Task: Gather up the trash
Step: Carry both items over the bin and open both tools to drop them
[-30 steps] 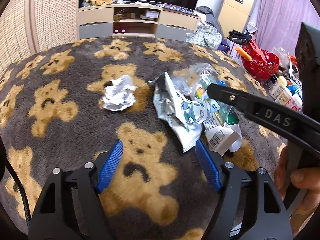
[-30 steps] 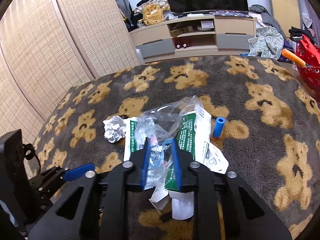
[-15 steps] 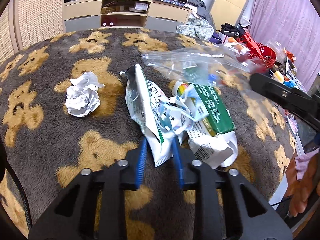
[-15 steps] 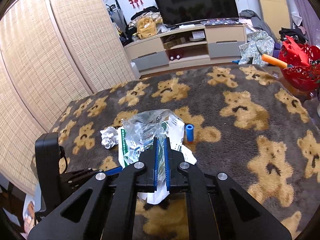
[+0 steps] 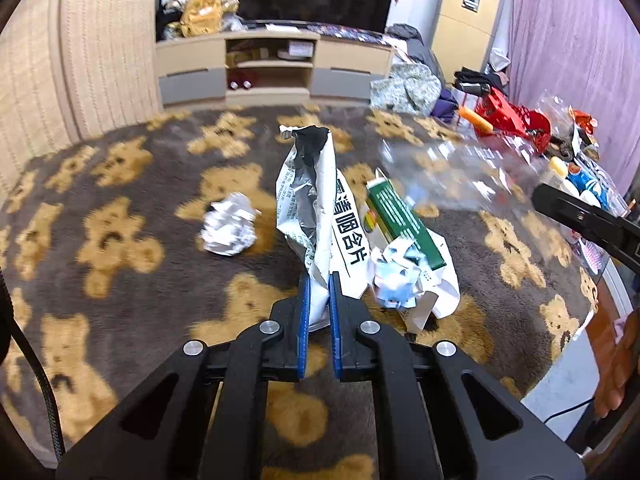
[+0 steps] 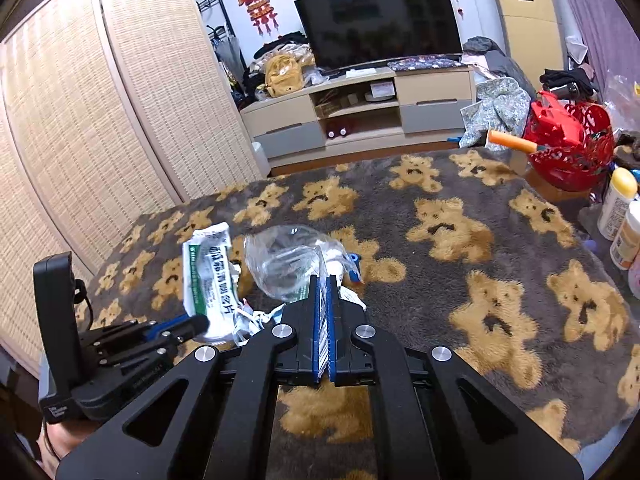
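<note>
My left gripper (image 5: 318,280) is shut on a white foil medicine pouch (image 5: 316,200) and holds it up off the bear-print blanket (image 5: 120,248); the pouch also shows in the right wrist view (image 6: 210,276). My right gripper (image 6: 323,280) is shut on a clear plastic bag (image 6: 286,266), lifted above the blanket; the bag shows blurred in the left wrist view (image 5: 452,172). On the blanket lie a crumpled foil ball (image 5: 230,230), a green and white box (image 5: 400,224), crumpled paper scraps (image 5: 396,276) and a small blue tube (image 6: 354,268).
A red basket (image 6: 572,148) with an orange item and several bottles (image 6: 618,200) stand at the blanket's right edge. A TV cabinet (image 6: 360,116) stands behind. Woven screens (image 6: 100,140) stand at the left.
My left gripper closed on the pouch and lifted it upright. My right gripper closed on the plastic bag and raised it off the pile.
</note>
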`<control>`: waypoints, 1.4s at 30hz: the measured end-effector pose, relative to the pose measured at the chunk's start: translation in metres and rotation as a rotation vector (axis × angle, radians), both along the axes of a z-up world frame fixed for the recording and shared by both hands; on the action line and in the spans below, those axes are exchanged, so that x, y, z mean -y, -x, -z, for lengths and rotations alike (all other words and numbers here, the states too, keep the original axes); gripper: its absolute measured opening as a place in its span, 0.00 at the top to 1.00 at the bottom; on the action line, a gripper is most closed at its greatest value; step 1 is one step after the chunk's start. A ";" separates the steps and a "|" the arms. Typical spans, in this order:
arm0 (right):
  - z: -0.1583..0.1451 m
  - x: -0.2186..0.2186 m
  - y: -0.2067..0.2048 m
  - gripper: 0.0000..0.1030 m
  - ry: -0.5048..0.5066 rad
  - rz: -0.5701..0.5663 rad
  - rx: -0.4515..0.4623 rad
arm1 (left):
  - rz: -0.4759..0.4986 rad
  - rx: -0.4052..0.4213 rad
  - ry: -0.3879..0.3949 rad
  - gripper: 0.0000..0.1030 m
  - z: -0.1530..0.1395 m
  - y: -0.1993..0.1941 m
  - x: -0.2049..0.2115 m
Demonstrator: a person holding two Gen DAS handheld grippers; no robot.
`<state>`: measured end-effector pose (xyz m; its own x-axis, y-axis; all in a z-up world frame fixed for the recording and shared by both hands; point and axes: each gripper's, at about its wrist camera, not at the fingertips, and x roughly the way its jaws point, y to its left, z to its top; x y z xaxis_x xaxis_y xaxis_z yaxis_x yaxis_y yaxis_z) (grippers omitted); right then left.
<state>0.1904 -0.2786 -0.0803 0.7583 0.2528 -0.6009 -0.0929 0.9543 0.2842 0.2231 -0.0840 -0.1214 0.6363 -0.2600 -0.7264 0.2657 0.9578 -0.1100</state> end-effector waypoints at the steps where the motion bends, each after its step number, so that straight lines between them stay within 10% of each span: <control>1: -0.006 0.001 0.006 0.96 0.000 0.000 0.007 | -0.003 0.005 0.000 0.93 -0.005 0.004 -0.001; 18: -0.039 -0.002 0.117 0.96 0.008 -0.031 0.031 | 0.011 0.056 -0.024 0.93 -0.047 0.123 -0.013; 42: 0.092 -0.015 0.213 0.96 -0.014 -0.055 -0.283 | 0.090 -0.155 0.010 0.92 0.064 0.236 -0.010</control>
<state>-0.0222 -0.2632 -0.1725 0.5458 0.2990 -0.7827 -0.0597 0.9457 0.3196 -0.0125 -0.0735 -0.1852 0.4909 -0.3181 -0.8111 0.3294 0.9296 -0.1652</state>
